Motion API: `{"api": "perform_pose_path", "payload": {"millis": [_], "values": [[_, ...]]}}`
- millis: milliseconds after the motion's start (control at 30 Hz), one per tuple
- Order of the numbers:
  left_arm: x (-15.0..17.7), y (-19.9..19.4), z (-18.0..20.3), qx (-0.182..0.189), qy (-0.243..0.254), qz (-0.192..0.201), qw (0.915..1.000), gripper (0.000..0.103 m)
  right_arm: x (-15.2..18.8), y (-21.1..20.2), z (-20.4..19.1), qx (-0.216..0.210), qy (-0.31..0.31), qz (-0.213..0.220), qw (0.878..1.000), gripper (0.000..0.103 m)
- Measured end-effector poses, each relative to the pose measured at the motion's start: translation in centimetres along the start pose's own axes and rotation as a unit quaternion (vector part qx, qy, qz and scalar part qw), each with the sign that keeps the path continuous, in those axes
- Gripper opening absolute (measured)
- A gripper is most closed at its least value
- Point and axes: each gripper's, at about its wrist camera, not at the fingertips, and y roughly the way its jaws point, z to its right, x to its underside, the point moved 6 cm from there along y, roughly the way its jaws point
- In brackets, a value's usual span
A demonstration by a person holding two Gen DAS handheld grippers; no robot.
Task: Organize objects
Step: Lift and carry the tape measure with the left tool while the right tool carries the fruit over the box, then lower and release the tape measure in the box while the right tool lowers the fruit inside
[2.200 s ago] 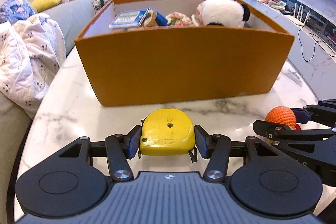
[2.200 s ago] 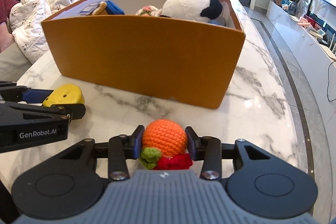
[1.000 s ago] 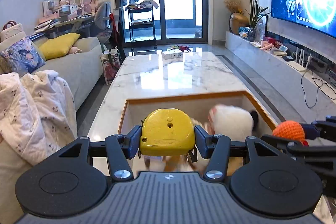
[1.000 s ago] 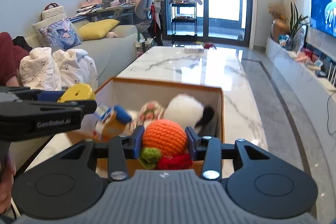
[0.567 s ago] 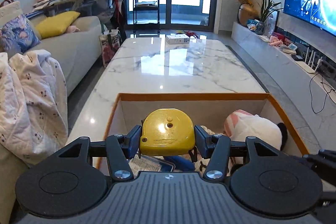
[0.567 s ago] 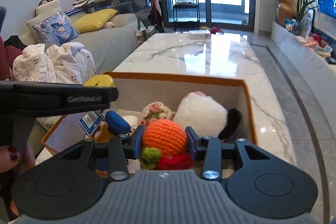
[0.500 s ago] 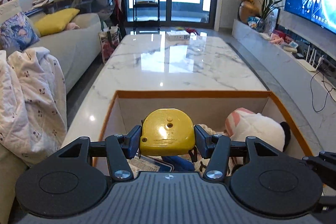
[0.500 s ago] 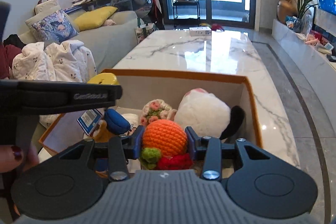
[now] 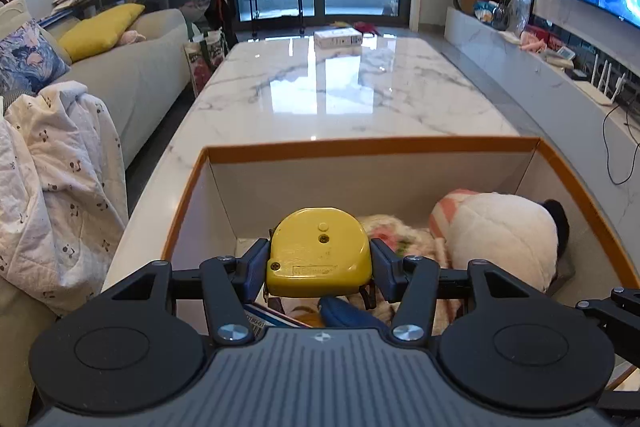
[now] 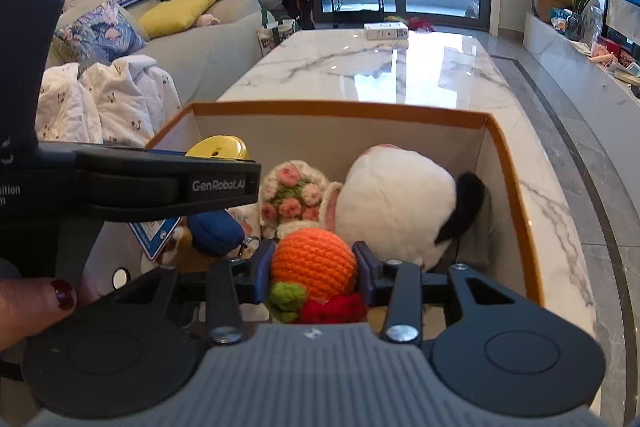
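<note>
My left gripper [image 9: 319, 263] is shut on a yellow tape measure [image 9: 319, 253] and hangs over the left half of the orange box [image 9: 372, 147]. My right gripper [image 10: 314, 267] is shut on an orange crocheted ball [image 10: 314, 259] with green and red bits, over the box's [image 10: 340, 109] near side. The tape measure [image 10: 218, 147] and the left gripper's arm [image 10: 160, 183] cross the left of the right wrist view. Inside the box lie a white plush toy [image 9: 500, 235] [image 10: 396, 203], a crocheted flower piece [image 10: 296, 195], a blue pouch [image 10: 216, 231] and a card [image 10: 154, 233].
The box stands on a long marble table [image 9: 352, 95] with a small white carton [image 9: 338, 38] at its far end. A sofa with a quilt [image 9: 52, 179] runs along the left; a TV bench [image 9: 560, 83] runs along the right. A hand [image 10: 36, 303] holds the left gripper.
Both grippers rose from the table in front of the box, moved forward over its rim, then sank towards its inside. Each keeps its hold.
</note>
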Motion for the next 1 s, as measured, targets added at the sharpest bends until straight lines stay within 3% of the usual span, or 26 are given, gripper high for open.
{"api": "perform_pose_path", "payload": {"millis": [433, 900, 1000], "values": [[1.2, 0.9, -0.1, -0.002, 0.005, -0.027, 0.9996, 0.062, 1.1, 1.3, 0.0, 0.005, 0.005, -0.025, 1.000, 0.044], [1.5, 1.4, 0.2, 0.001, 0.011, -0.044, 0.9989, 0.062, 1.1, 1.4, -0.1, 0.009, 0.000, -0.024, 1.000, 0.045], [1.5, 1.4, 0.2, -0.002, 0.007, -0.049, 0.9988, 0.063, 1.0, 1.5, -0.1, 0.006, 0.004, -0.024, 1.000, 0.051]]}}
